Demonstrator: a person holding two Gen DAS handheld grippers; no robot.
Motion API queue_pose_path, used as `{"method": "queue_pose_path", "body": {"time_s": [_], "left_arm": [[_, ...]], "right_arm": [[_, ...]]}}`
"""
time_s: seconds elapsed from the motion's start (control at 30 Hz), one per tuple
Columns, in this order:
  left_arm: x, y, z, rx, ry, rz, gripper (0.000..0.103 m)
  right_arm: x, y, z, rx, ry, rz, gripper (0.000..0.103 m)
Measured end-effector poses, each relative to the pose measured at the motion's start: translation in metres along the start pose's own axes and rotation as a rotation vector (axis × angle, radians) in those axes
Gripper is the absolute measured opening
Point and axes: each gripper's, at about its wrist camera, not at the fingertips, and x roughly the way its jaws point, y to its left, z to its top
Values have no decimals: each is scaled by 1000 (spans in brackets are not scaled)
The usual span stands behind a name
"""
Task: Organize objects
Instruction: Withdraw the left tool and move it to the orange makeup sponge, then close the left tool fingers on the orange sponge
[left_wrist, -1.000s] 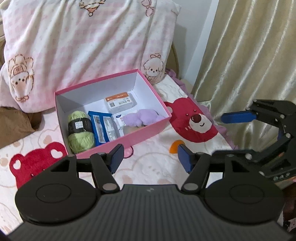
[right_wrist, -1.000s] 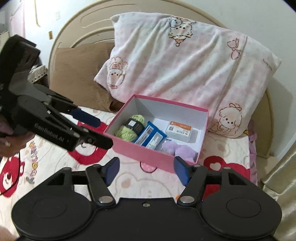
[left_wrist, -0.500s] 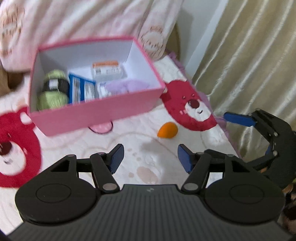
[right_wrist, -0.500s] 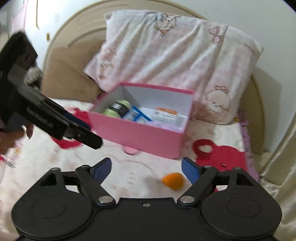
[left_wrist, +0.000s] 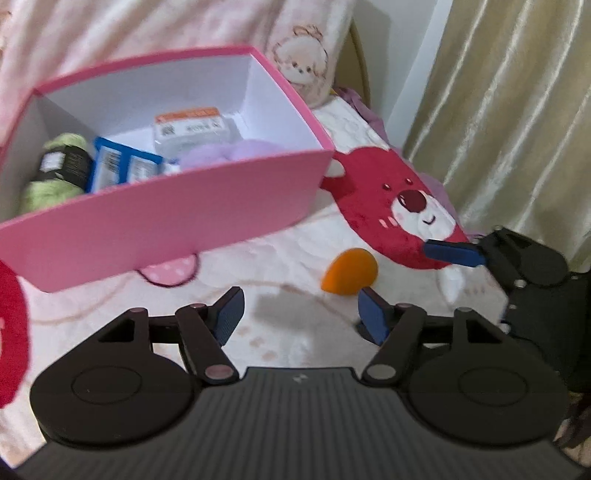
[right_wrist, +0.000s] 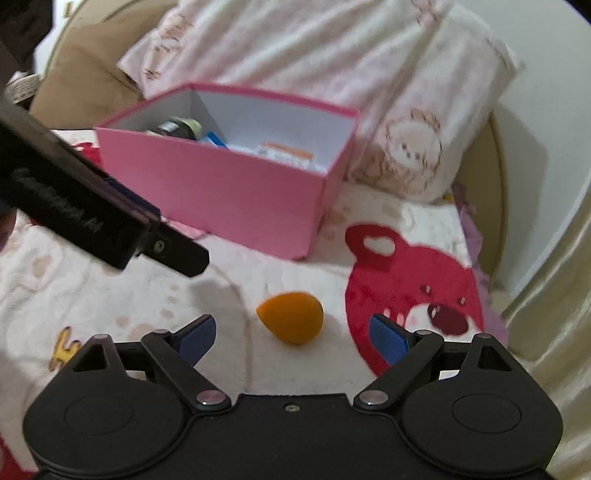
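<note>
An orange egg-shaped sponge (right_wrist: 291, 316) lies on the bear-print blanket, just ahead of my right gripper (right_wrist: 291, 338), which is open and empty with the sponge between its fingertips' line. It also shows in the left wrist view (left_wrist: 349, 271), just ahead of the right fingertip of my left gripper (left_wrist: 301, 314), also open and empty. The pink box (left_wrist: 166, 218) behind holds green yarn (left_wrist: 55, 173), a blue packet (left_wrist: 122, 166), a white packet (left_wrist: 192, 125) and a purple plush (left_wrist: 229, 153).
A pink-and-white pillow (right_wrist: 332, 55) and a brown pillow (right_wrist: 81, 81) stand behind the box. A beige curtain (left_wrist: 517, 92) hangs at the right bed edge. The right gripper shows at the right of the left view (left_wrist: 517, 266).
Both grippers have dropped lower and moved forward toward the blanket. The orange sponge, half hidden a second ago, now lies close before both grippers. The box looms larger.
</note>
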Motion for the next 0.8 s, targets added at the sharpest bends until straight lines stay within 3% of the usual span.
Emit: {"method": "queue_pose_path", "body": {"time_s": [0.07,0.13,0.2,0.27,0.47,0.53,0.57,0.63,0.7,0.8], "left_arm": [[9,-2,-3,-14,-16,-17,67],[18,0,-4,-59,-39,-48,68],[30,3,-4,-98,-29,-98,67],[40,5,-6,-122,-38,-115,66],[63,1,-6,-114,5,-191,61],[67,3,-8,-141,10,-217,59],[68,3,-8,-153,8,-231,52],[71,5,-10,-173,5,-254,45],[72,5,-12,-179,-5,-254,41],[67,7,-15,-181,-20,-263,39]], "right_arm": [[1,-1,-7,30,-78,-48,88],[1,2,-10,-22,-114,-90,88],[3,-1,-11,-37,-120,-63,89],[7,-10,-12,25,-122,-18,89],[35,-22,-13,112,-43,52,87],[39,-25,-15,154,-5,110,82],[40,-24,-17,157,2,131,78],[39,-19,-18,136,-2,122,74],[39,-17,-17,132,-3,115,57],[34,-16,-16,138,-13,101,51]]}}
